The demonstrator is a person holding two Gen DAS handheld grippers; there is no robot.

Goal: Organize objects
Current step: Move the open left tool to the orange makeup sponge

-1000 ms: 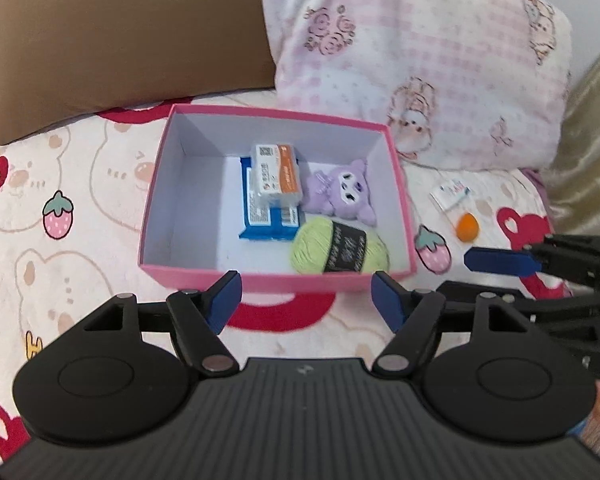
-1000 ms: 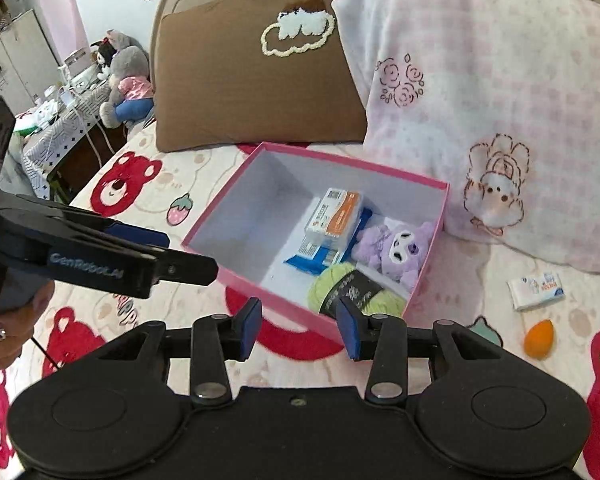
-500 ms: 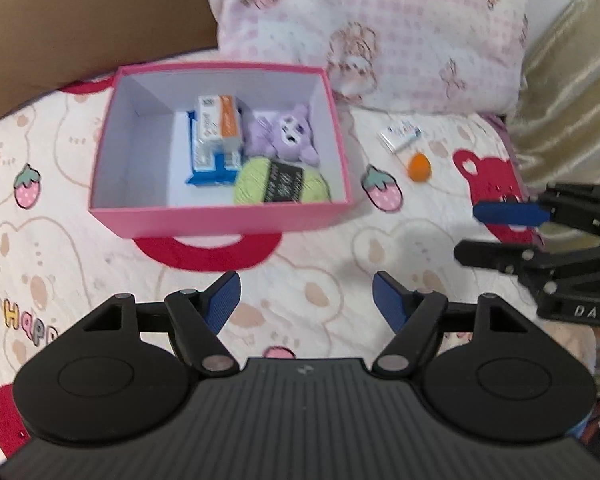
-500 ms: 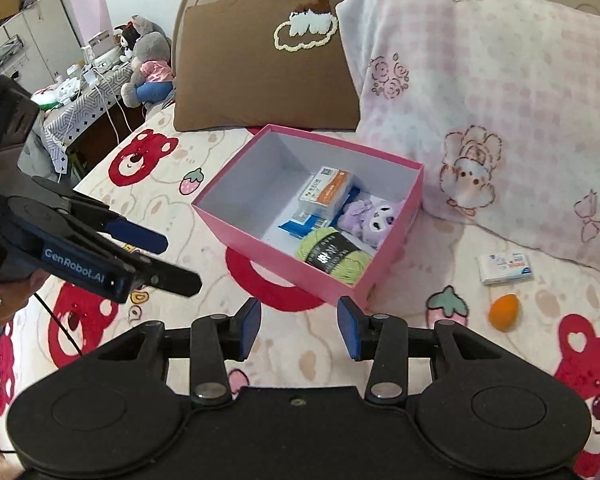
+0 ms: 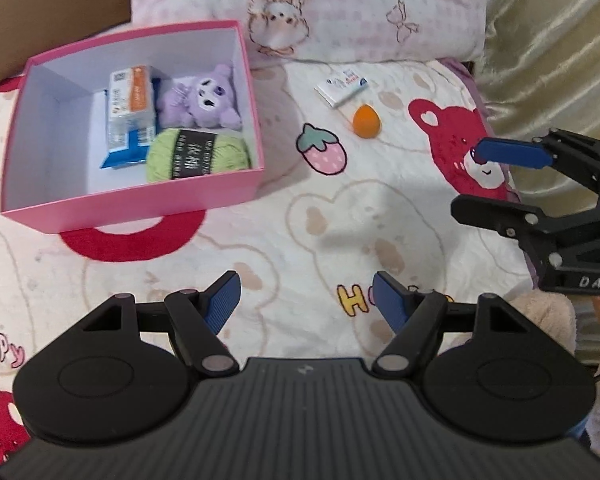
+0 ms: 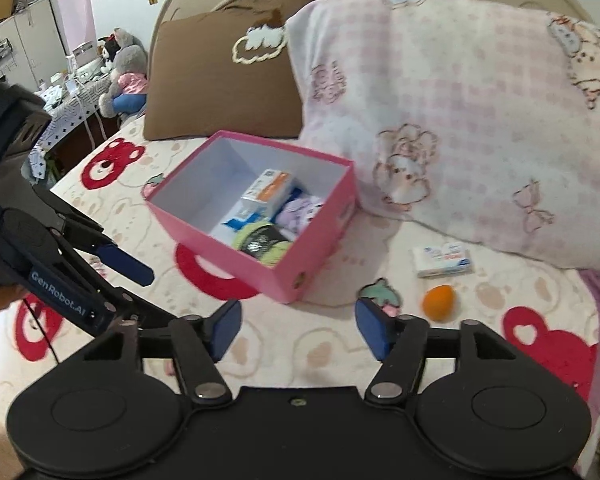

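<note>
We hold both tools above the bed (image 5: pixel 380 208). Our left tool (image 5: pixel 306 300) stands wide with nothing between its pads. Our right tool (image 6: pixel 298 326) has just been opening and is also wide and empty. The pink box (image 5: pixel 140 204) holds a carton (image 5: pixel 130 108), a purple plush (image 5: pixel 204 98) and green yarn (image 5: pixel 196 154). An orange sponge (image 6: pixel 439 302) and a white packet (image 6: pixel 442 260) lie on the bed near the box, below the pink pillow (image 6: pixel 460 120).

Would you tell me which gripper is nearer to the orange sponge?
Right. The right gripper hangs open just short of the sponge, nothing between its fingers; the left gripper, also open, is farther back.
</note>
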